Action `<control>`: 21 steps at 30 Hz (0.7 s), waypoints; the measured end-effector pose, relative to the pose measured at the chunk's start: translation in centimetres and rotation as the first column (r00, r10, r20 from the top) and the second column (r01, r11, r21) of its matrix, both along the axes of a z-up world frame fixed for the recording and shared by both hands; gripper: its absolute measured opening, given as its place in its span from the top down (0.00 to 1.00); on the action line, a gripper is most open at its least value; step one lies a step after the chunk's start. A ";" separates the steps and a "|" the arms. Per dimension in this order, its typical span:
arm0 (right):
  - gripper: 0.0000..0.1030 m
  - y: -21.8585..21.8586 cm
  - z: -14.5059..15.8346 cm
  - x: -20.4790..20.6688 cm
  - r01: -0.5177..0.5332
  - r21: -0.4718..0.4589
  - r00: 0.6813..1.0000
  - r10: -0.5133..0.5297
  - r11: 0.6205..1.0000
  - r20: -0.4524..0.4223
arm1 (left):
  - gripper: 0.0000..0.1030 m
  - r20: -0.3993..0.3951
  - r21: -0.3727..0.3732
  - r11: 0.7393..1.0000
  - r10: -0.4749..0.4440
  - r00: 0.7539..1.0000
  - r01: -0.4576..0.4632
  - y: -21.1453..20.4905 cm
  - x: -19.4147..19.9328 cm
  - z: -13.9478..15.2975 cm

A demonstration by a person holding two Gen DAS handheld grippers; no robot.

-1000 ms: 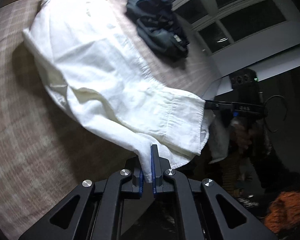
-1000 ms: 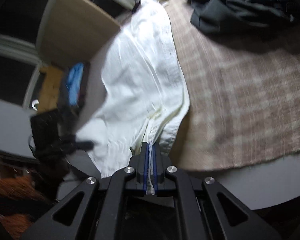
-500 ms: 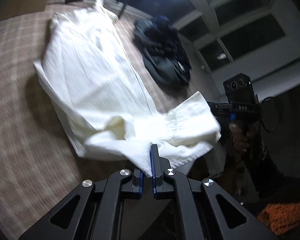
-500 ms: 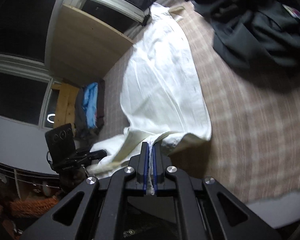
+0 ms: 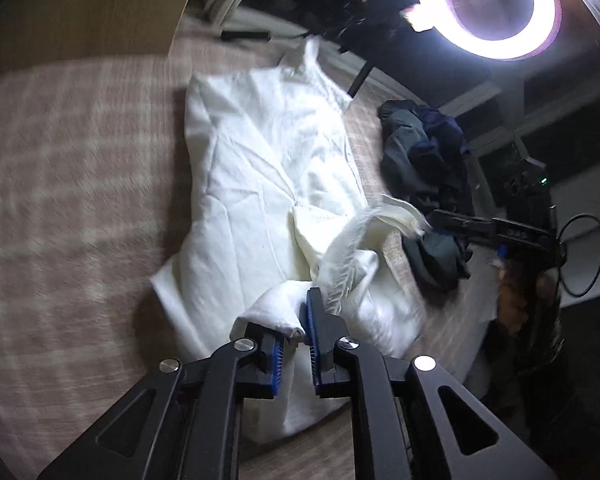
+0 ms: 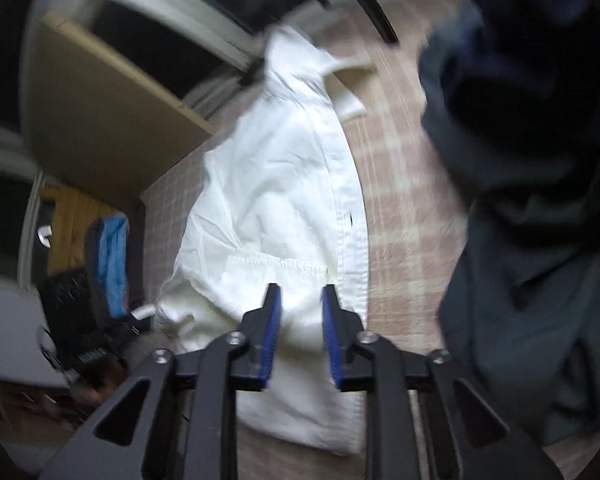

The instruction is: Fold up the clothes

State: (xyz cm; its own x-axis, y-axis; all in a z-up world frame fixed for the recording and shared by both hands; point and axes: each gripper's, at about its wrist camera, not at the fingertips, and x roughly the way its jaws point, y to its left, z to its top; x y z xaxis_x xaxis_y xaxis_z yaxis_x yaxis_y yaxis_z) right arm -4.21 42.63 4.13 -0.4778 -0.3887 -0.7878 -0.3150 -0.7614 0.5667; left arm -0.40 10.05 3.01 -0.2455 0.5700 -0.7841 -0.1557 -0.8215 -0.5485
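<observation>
A white shirt (image 5: 252,184) lies lengthwise on the plaid bed cover (image 5: 80,200), its lower part folded up onto its body. My left gripper (image 5: 296,320) hovers low over the near hem. Its jaws are opening, and a loose bunch of white cloth still sits between the pads. At the right, a hem corner flaps free just off my right gripper (image 5: 440,216). In the right wrist view the right gripper (image 6: 301,292) hangs above the shirt (image 6: 284,184). Its jaws are opening with a clear gap and nothing is pinched between them.
A heap of dark clothes (image 5: 424,160) lies on the cover to the right of the shirt and fills the right side of the right wrist view (image 6: 540,200). A ring light (image 5: 488,4) glares beyond it. A wooden board (image 6: 100,120) and blue cloth (image 6: 112,260) are off to the left.
Both grippers carried the shirt's hem forward and folded the lower part over the body. Both pairs of jaws, shut on the hem before, have parted, and the right has let go.
</observation>
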 end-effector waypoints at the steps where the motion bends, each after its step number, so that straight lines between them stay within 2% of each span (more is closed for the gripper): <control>1: 0.73 -0.1 0.6 0.6 -0.009 0.004 1.000 0.009 1.000 -0.022 | 0.88 0.001 -0.010 1.000 0.006 1.000 -0.006 -0.2 0.6 0.1; 5: 0.71 -1.1 1.8 2.3 -0.026 0.057 0.996 0.030 0.998 -0.084 | 0.83 0.036 -0.004 1.000 0.001 0.999 -0.001 -0.4 1.2 -0.8; 8: 0.71 -3.7 1.2 2.0 -0.115 0.077 0.986 0.123 0.990 -0.115 | 0.81 0.081 -0.047 0.998 -0.026 0.996 0.030 0.7 -0.4 -2.0; 11: 0.71 -6.9 -1.0 0.7 -0.193 0.248 0.979 0.204 0.949 -0.021 | 0.81 0.111 -0.127 0.987 -0.090 0.990 0.104 2.5 -2.2 -2.9; 12: 0.71 -7.5 -1.9 0.4 -0.213 0.280 0.975 0.221 0.936 0.003 | 0.81 0.122 -0.150 0.981 -0.105 0.987 0.123 2.8 -2.6 -2.9; 16: 0.71 -7.4 -5.4 0.9 -0.245 0.250 0.968 0.223 0.937 0.113 | 0.81 0.151 -0.142 0.978 -0.131 0.980 0.152 2.9 -3.6 -2.4; 18: 0.71 -6.2 -4.5 1.3 -0.221 0.235 0.975 0.211 0.947 0.065 | 0.81 0.169 -0.133 0.979 -0.128 0.977 0.152 2.4 -3.5 -2.1; 21: 0.67 -4.2 -2.4 0.1 -0.188 0.279 0.979 0.202 0.942 -0.025 | 0.80 0.173 -0.121 0.981 -0.127 0.977 0.149 1.9 -2.9 -1.6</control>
